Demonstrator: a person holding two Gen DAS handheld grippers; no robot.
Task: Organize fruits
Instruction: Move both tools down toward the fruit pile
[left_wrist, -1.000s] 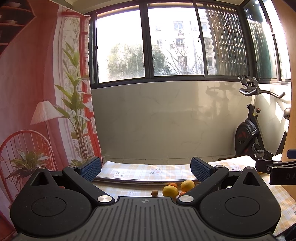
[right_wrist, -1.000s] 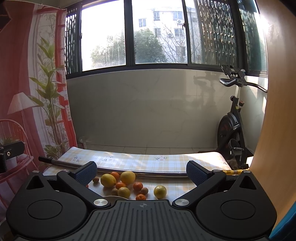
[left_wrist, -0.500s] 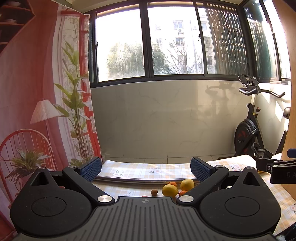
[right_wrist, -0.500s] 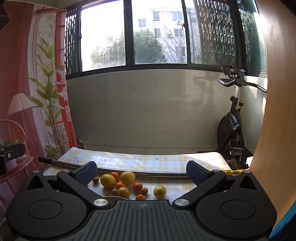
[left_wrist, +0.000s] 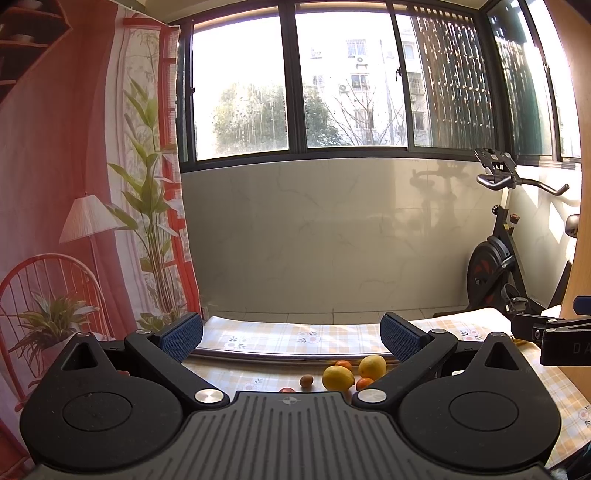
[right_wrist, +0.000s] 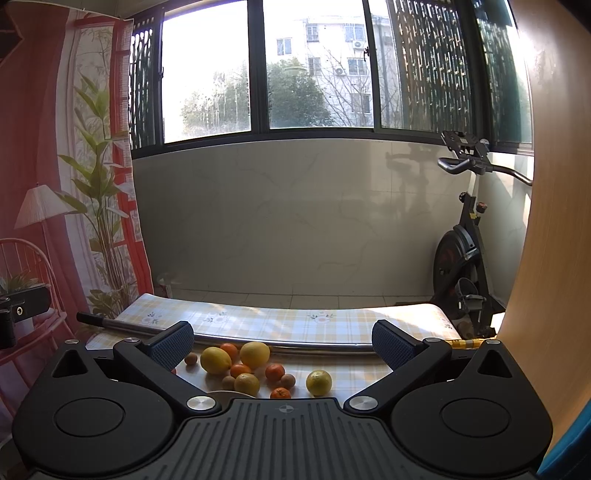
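A: Lying loose on the checked cloth of the worktop (right_wrist: 354, 380) is a cluster of fruit: two smooth oval lemons (right_wrist: 215, 360), small glossy tangerines (right_wrist: 275, 372), little brown round ones (right_wrist: 288, 380).

B: And the one apart?

A: A dimpled yellow lemon (right_wrist: 318, 382) just right of the cluster, touching nothing.

B: The tools?

A: The right tool (right_wrist: 282, 341) is spread wide, nothing between its blue ribbed pads (right_wrist: 173, 343). It hangs above the near edge, the fruit showing between its fingers. The left tool (left_wrist: 291, 334) is spread too, empty, with the lemons low on its right.

B: Behind them?

A: A shiny metal bar (right_wrist: 314, 347) lying across the cloth.
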